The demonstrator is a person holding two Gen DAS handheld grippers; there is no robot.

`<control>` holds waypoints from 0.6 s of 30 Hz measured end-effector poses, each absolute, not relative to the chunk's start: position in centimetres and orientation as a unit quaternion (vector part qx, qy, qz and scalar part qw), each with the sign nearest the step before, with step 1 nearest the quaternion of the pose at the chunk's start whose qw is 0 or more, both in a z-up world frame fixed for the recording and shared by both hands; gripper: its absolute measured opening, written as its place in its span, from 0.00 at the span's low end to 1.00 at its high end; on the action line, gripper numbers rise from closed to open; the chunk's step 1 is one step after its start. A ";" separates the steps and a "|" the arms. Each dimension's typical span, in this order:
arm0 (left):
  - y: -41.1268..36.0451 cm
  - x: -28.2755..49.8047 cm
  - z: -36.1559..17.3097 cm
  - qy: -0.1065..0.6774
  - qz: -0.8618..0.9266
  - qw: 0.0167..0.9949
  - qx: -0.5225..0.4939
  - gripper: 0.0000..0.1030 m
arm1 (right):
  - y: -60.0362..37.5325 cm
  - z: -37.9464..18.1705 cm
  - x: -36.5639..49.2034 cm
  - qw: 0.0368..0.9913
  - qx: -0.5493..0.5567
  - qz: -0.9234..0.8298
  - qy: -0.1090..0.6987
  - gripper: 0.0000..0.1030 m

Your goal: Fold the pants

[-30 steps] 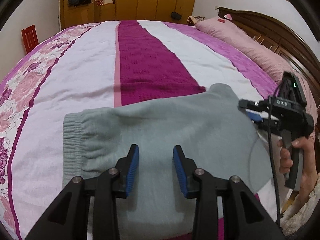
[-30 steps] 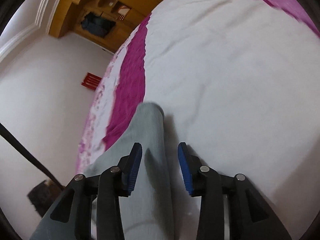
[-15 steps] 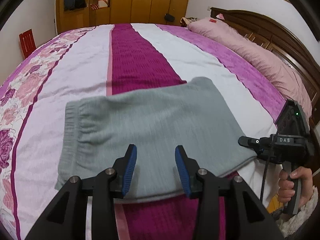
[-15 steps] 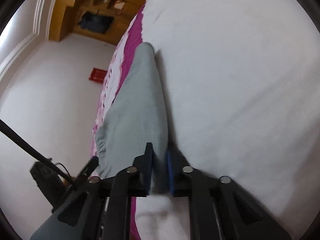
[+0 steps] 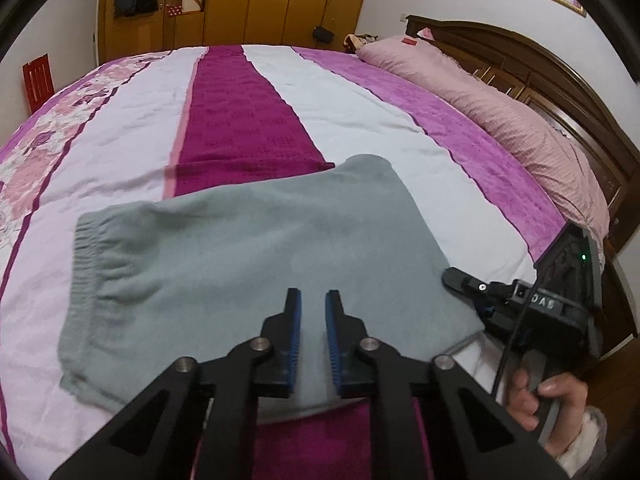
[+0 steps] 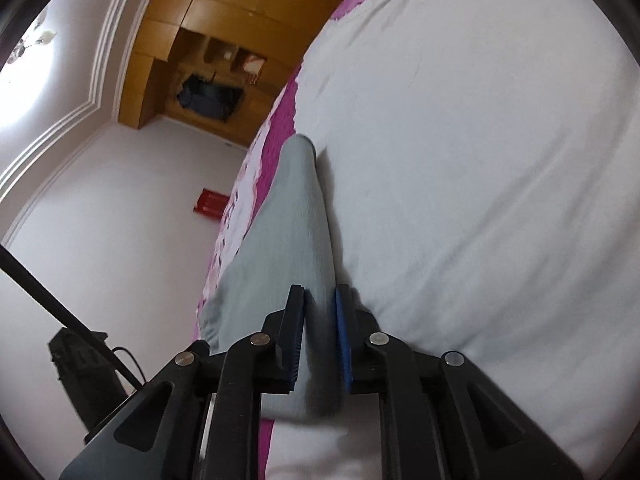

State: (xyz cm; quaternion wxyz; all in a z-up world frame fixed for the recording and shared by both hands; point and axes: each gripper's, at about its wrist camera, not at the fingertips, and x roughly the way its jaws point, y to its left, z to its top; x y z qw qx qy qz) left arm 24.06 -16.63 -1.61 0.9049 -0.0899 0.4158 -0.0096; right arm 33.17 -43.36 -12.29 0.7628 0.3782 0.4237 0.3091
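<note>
We have the grey pants (image 5: pixel 248 264) lying on the striped bed (image 5: pixel 328 120) as a compact rectangle, waistband to our left, so most of the folding looks done. Our left gripper (image 5: pixel 313 320) hovers over the near edge, jaws narrowly parted and grasping nothing. Our right gripper (image 6: pixel 320 320) straddles the right-hand folded edge with fabric between its jaws; whether they pinch it we cannot tell. Probably one fold remains.
</note>
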 end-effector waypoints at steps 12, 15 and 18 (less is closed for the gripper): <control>-17.4 27.8 -5.7 0.438 0.002 0.894 -0.092 0.08 | -43.1 -12.6 31.6 0.737 0.400 0.327 0.436 0.16; -17.4 27.8 -6.1 0.438 0.007 0.894 -0.095 0.08 | -42.6 -12.4 31.7 0.748 0.389 0.319 0.433 0.16; -17.5 28.0 -6.1 0.440 0.012 0.893 -0.093 0.08 | -42.1 -12.2 31.7 0.760 0.371 0.318 0.428 0.16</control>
